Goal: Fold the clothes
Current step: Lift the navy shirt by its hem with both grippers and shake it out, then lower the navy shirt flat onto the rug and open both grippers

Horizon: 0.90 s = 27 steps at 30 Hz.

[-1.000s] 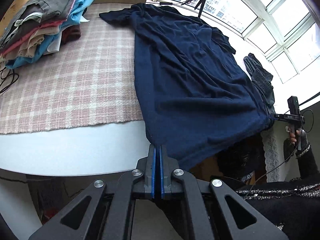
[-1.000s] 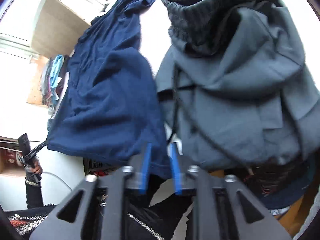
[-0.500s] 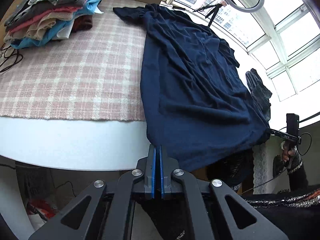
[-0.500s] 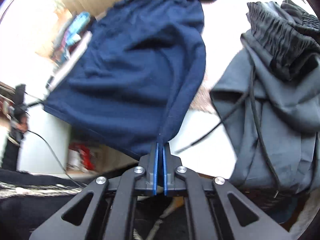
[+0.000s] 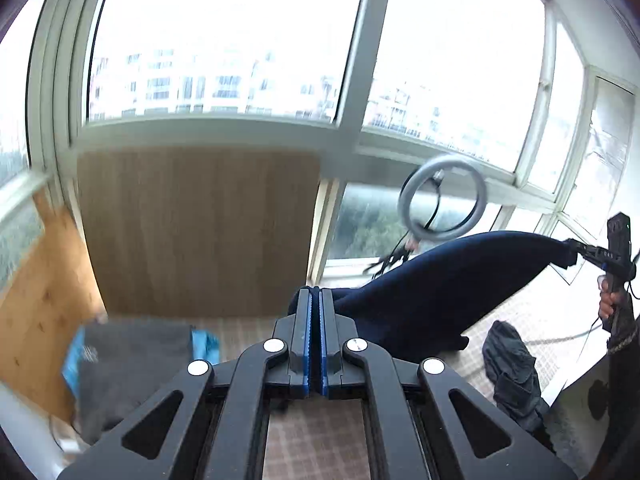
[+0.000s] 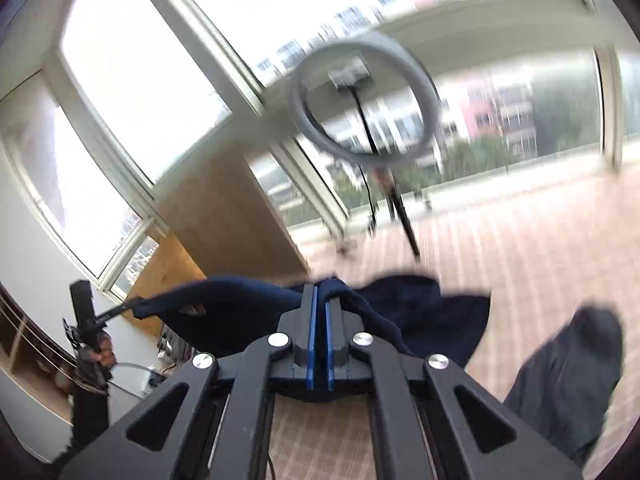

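above the plaid cloth [image 5: 316, 452], the navy shirt [image 5: 448, 280] hangs stretched between the two grippers, lifted off the table. in the left wrist view the left gripper [image 5: 314, 300] has its blue pads pressed together on a bunched corner of the shirt, which runs away toward 2 o'clock as a taut dark band to the right gripper [image 5: 580, 250], held by a hand [image 5: 610, 304] at 3 o'clock. in the right wrist view the right gripper [image 6: 319, 296] is likewise clamped tight on a fold of the shirt; the fabric rises over the fingertips, trails toward 9 o'clock to the left gripper [image 6: 134, 305] and droops toward 3 o'clock, its lower edge lying on the cloth. its jaws have just finished closing, with shirt fabric between them. a grey garment [image 5: 512, 376] lies crumpled on the cloth at 4 o'clock in the left view, apart from the shirt's hanging edge. a clothes stack [image 5: 128, 364] sits at 8 o'clock, blurred, well apart from the shirt. a ring light [image 5: 442, 200] stands at 1 o'clock beyond the shirt, before the windows [image 5: 224, 40]. bare plaid cloth shows under both grippers and between shirt and stack. a wood panel [image 5: 196, 232] stands past the table's far edge.
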Each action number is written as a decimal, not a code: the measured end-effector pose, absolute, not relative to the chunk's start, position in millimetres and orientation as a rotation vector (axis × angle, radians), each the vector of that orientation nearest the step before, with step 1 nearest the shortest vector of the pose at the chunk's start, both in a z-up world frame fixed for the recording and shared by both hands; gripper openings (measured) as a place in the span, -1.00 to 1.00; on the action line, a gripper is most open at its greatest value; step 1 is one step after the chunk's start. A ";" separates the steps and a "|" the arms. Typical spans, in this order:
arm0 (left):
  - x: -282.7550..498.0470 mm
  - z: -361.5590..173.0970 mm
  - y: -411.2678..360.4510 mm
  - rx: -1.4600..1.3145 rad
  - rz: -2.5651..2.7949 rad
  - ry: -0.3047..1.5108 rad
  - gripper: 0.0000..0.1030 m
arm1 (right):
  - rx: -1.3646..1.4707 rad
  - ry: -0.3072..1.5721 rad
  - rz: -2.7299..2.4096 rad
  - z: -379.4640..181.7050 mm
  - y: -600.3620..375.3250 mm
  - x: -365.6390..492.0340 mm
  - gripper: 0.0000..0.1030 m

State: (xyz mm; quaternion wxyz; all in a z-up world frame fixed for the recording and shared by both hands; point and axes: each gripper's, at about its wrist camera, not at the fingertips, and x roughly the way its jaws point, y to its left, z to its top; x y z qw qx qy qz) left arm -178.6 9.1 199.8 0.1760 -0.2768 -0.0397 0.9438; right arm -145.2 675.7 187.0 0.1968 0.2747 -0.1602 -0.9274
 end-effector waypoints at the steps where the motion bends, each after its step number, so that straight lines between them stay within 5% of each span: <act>1: -165.7 223.9 6.5 -0.749 2.688 -0.093 -0.95 | 0.695 -0.398 -2.629 225.2 675.4 -130.1 -0.93; 4: -131.6 242.3 11.2 -0.768 2.688 0.024 -0.95 | 0.639 -0.294 -2.671 280.2 676.0 -92.4 -0.93; 8: -94.7 207.4 12.7 -0.851 2.674 0.061 -0.95 | 0.703 -0.209 -2.675 267.9 671.4 -54.4 -0.93; 12: -53.1 140.3 10.3 -0.985 2.623 0.058 -0.95 | 0.891 -0.180 -2.632 183.4 664.5 -24.7 -0.93; 23: 47.5 -118.2 -3.4 -1.561 2.386 -0.160 -0.95 | 1.499 -0.467 -2.323 -111.8 661.8 67.5 -0.93; 27: 58.8 -172.3 -3.6 -1.671 2.329 -0.231 -0.95 | 1.654 -0.486 -2.242 -175.4 659.1 80.7 -0.93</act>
